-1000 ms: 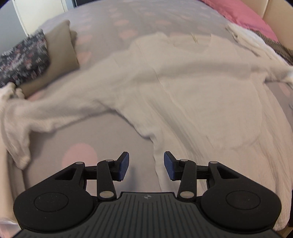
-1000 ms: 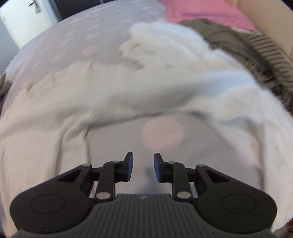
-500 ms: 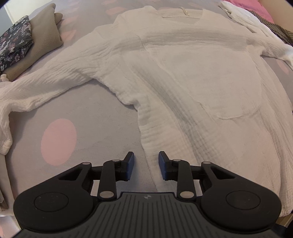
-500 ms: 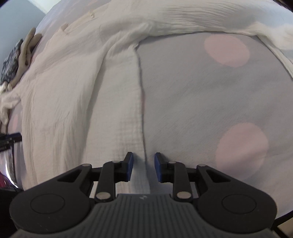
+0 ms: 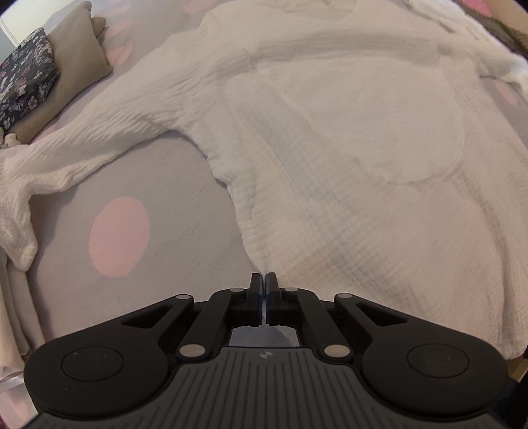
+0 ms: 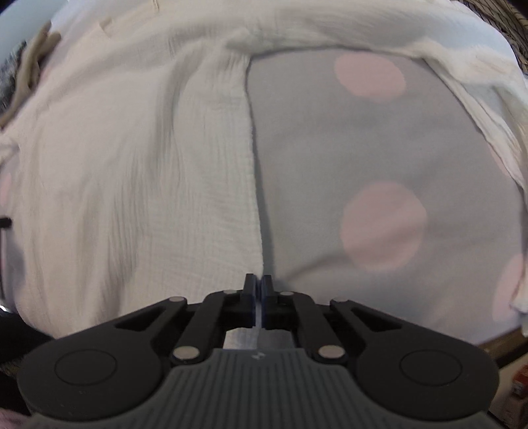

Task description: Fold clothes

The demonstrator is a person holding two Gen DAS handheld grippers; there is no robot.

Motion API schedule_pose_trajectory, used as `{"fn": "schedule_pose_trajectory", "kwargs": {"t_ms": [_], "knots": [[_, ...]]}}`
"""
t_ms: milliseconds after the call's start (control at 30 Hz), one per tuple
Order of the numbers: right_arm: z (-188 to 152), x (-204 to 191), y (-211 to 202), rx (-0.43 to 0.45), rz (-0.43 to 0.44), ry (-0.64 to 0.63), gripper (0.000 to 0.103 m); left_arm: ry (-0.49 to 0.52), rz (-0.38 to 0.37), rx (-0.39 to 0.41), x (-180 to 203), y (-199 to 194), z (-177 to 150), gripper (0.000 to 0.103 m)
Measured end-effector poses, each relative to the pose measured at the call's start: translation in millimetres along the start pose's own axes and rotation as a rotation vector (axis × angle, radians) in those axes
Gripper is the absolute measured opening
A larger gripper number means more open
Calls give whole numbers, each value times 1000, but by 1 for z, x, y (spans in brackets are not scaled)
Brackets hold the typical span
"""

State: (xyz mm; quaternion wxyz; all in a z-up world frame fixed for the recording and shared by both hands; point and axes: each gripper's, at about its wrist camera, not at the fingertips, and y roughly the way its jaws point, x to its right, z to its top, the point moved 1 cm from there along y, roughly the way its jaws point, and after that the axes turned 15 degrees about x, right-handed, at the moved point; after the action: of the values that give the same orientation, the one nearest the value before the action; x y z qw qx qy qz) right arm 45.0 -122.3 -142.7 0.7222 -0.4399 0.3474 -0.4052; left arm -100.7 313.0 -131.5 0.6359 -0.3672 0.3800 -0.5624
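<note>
A white crinkled long-sleeved shirt (image 5: 346,138) lies spread flat on a grey bedspread with pink dots (image 5: 118,237). Its left sleeve (image 5: 82,155) stretches out to the left. My left gripper (image 5: 263,280) is shut on the shirt's lower left hem corner. In the right wrist view the same shirt (image 6: 138,171) fills the left half, its side edge running straight down to my right gripper (image 6: 258,282), which is shut on the lower right hem corner. The right sleeve (image 6: 412,43) runs across the top and curls down at the right.
A tan cushion (image 5: 76,49) and a dark floral fabric (image 5: 26,76) sit at the far left of the bed. Dark striped cloth (image 6: 514,23) lies at the top right. The bed's near edge (image 6: 495,343) drops off just behind my right gripper.
Both grippers have come down to the shirt's bottom hem and gone from open to shut on its two lower corners. The views have drawn closer to the fabric.
</note>
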Motion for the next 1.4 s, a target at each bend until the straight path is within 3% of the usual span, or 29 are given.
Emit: {"fn": "schedule_pose_trajectory", "kwargs": {"t_ms": [167, 400, 467, 533, 567, 700, 867, 1067, 1200, 1267, 1333, 1400], "knots": [[-10, 6, 5, -48, -92, -42, 3, 29, 59, -45, -8, 0, -4, 0], [-5, 6, 2, -30, -72, -42, 6, -14, 7, -2, -13, -3, -1, 1], [-5, 5, 1, -27, -61, -43, 10, -19, -50, -7, -13, -5, -4, 13], [-6, 7, -1, -29, -72, -42, 20, -13, -116, -26, -11, -6, -9, 49], [-6, 9, -1, -35, -75, -36, 25, -4, -144, -36, -7, -8, -13, 51], [-13, 12, 0, -83, -27, -25, 28, 35, -239, -102, 2, -7, -26, 51], [-28, -4, 0, -145, 71, -133, 34, 158, -342, -203, 27, -3, -45, 51], [-47, -12, 14, -254, 55, -247, 34, 241, -350, -219, 44, -6, -52, 50], [-46, -7, 16, -241, 63, -232, 33, 267, -315, -210, 47, -7, -53, 33], [-44, -5, 15, -225, 58, -231, 19, 276, -307, -203, 48, -7, -51, 23], [-43, -3, 11, -215, 60, -230, 9, 283, -313, -200, 51, -10, -51, 8], [-41, -2, 6, -208, 69, -236, 7, 291, -326, -204, 51, -13, -51, 5]]}}
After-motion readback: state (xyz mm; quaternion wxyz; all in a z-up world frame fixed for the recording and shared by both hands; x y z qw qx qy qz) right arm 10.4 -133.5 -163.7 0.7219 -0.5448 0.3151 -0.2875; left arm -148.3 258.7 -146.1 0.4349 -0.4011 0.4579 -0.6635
